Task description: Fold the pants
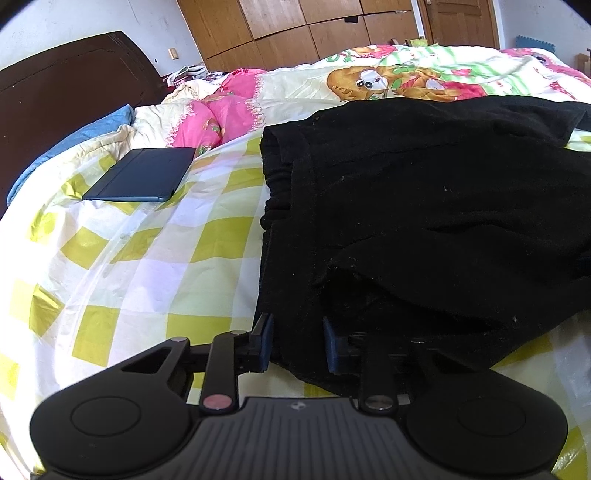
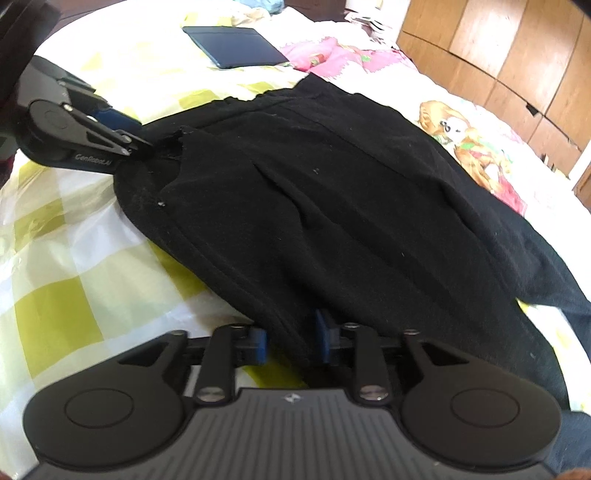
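Black pants [image 1: 424, 203] lie spread across a bed with a yellow-and-white checked sheet [image 1: 147, 258]. In the left wrist view my left gripper [image 1: 298, 343] is shut on the near edge of the pants, close to the waistband, with black cloth filling the gap between its blue pads [image 1: 266, 341]. In the right wrist view my right gripper [image 2: 291, 341] is shut on the near edge of the pants [image 2: 332, 184] further along. The left gripper [image 2: 142, 142] also shows there at the upper left, clamped on a corner of the cloth.
A dark blue tablet case [image 1: 142, 173] [image 2: 236, 46] lies on the sheet left of the pants. A pink and cartoon-print quilt [image 1: 388, 81] is bunched behind them. A dark headboard [image 1: 66, 92] and a blue pillow [image 1: 74, 144] stand far left, and wooden wardrobes [image 1: 314, 29] beyond.
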Motion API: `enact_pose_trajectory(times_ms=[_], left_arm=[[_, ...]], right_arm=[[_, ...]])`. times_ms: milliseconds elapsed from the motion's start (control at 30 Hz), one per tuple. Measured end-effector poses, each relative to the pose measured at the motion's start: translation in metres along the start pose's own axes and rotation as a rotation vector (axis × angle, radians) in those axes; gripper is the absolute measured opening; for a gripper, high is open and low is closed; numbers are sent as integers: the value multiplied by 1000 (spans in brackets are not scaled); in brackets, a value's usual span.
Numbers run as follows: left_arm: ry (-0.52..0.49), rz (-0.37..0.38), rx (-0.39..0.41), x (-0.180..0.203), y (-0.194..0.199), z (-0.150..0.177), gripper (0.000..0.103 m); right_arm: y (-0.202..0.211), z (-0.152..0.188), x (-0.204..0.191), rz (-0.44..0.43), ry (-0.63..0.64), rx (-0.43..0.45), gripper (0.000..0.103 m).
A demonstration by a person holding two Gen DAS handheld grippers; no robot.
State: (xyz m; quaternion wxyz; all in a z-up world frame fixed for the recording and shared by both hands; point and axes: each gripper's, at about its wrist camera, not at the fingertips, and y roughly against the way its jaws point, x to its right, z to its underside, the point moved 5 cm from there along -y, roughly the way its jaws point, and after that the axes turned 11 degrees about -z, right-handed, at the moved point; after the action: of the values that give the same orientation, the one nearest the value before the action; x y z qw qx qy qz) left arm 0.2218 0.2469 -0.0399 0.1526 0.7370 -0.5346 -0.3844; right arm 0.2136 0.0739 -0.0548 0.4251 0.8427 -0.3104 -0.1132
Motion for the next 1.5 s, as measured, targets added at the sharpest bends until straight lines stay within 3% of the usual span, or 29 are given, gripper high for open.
enact_pose_trajectory(times_ms=[100, 167, 200, 300, 367, 433, 567, 733, 800, 867, 967, 1100, 1233, 1333, 1400, 1500], left_arm=[[2, 4, 2, -1, -1, 0, 42], [-5, 3, 4, -1, -2, 1, 42], [-12, 3, 4, 0, -3, 1, 42], [-24, 0, 0, 1, -2, 2, 42], [-31, 12, 7, -2, 2, 4, 39], [-10, 32, 2, -12, 7, 7, 33], [24, 54, -21, -35, 19, 25, 33], [24, -2, -79, -61, 44, 68, 33], [42, -38, -116, -73, 51, 89, 33], [39, -90, -140, -79, 57, 104, 33], [51, -119, -137, -81, 70, 112, 34], [72, -163, -102, -76, 93, 101, 36], [56, -180, -5, -48, 123, 75, 36], [14, -101, 55, 1, 136, 49, 36], [-15, -29, 94, 41, 146, 32, 36], [-44, 88, 121, 106, 155, 10, 36]], right_arm=[[-5, -4, -6, 24, 66, 19, 60], [-13, -10, -8, 40, 95, 33, 61], [-17, -13, -8, 40, 90, 31, 57], [-24, -21, -9, -56, -17, -6, 11], [-21, -23, -18, -48, 8, -18, 11], [-11, -21, -26, -101, -16, -20, 10], [19, -19, -65, -223, -4, 2, 10], [22, -8, -129, -342, 44, -15, 10], [15, -5, -149, -357, 56, -24, 16], [23, -5, -158, -363, 22, 15, 17], [50, 2, -140, -385, -69, 74, 23], [96, 39, -65, -272, -241, 128, 34], [156, 117, 46, 11, -523, 162, 36], [205, 190, 125, 243, -759, 189, 37], [233, 234, 165, 348, -906, 223, 39], [252, 284, 210, 371, -1122, 297, 40]])
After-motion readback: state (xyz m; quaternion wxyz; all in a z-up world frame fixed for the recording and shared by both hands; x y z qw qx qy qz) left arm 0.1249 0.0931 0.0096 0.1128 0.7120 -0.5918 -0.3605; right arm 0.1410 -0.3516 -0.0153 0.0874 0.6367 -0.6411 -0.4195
